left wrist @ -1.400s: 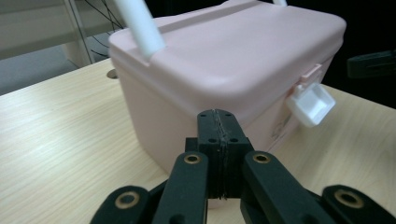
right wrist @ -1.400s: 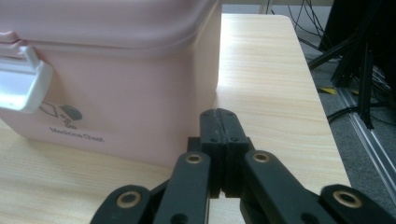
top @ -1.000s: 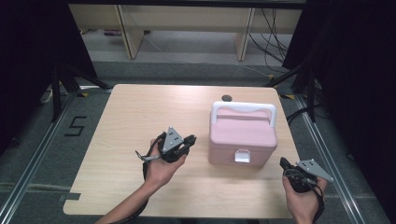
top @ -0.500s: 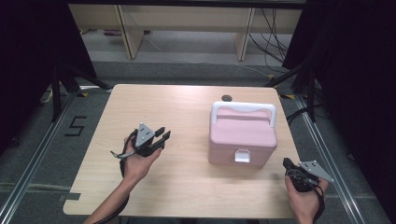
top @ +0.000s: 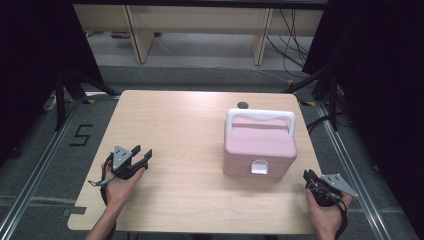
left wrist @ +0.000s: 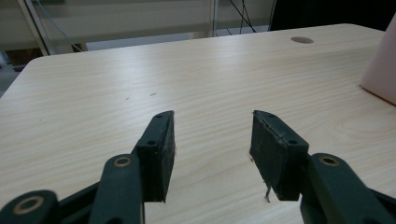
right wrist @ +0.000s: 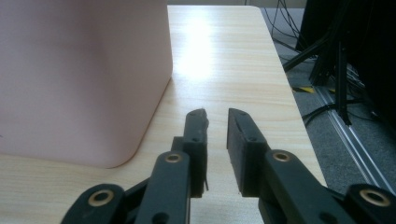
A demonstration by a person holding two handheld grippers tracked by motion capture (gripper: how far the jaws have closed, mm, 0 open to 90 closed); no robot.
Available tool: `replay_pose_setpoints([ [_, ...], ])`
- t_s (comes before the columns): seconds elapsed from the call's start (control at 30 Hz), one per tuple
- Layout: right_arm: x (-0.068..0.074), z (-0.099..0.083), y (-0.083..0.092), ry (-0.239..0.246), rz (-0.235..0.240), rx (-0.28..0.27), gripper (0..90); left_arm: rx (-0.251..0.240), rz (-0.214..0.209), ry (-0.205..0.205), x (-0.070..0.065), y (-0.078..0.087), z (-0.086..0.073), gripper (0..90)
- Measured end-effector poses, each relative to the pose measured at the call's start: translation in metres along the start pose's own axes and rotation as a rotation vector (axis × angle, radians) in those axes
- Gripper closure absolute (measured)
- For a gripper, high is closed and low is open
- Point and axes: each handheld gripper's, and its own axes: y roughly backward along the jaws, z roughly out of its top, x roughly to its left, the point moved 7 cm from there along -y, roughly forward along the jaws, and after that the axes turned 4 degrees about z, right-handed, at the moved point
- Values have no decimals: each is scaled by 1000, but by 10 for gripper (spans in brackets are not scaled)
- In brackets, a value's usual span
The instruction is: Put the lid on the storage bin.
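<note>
A pink box with a white handle and a white front latch stands closed on the right half of the wooden table. My left gripper rests low near the table's front left, well away from the box. In the left gripper view its jaws stand wide apart over bare wood, have just been opening, and hold nothing. The box's corner shows at that view's right. My right gripper sits at the front right corner, beside the box. Its jaws have just been opening, with a narrow empty gap.
A round cable hole sits at the table's far edge behind the box. The table's right edge runs close to my right gripper, with a metal rail and cables on the floor beyond. Shelving stands at the back.
My left hand has swung left and toward the near edge, away from the box, and its jaws have spread. The right hand has stayed almost in place.
</note>
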Motion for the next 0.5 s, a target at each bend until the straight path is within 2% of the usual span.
replay_pose_setpoints([
  [0.07,-3,-2,0,35,-4,11,749,7,7,2,4,2,-4,478],
  [0.1,-1,-2,-1,14,-1,-8,740,9,7,1,5,3,-5,473],
  [0.13,-3,-2,-2,26,-9,-8,726,-4,6,1,5,2,-6,467],
  [0.17,-2,-3,-1,15,-9,-2,708,-7,8,-1,6,3,-7,461],
  [0.23,-3,-4,-1,18,-19,-22,686,-18,12,10,5,5,-8,445],
  [0.27,-1,-4,0,-12,-13,-27,673,-24,16,6,4,5,-9,438],
  [0.3,-2,-4,1,4,-22,-28,664,-33,12,6,4,5,-10,432],
  [0.33,1,-4,1,0,-12,-30,653,-34,18,10,4,6,-11,427],
  [0.37,6,-4,3,-59,2,-34,643,-44,17,14,3,5,-11,419],
  [0.4,2,-3,2,-8,-1,-47,637,-43,19,13,3,6,-11,414],
  [0.47,3,-5,3,-22,-16,-37,624,-35,22,12,4,7,-11,413],
  [0.5,0,-5,4,7,-12,-29,613,-44,23,20,4,7,-11,413],
])
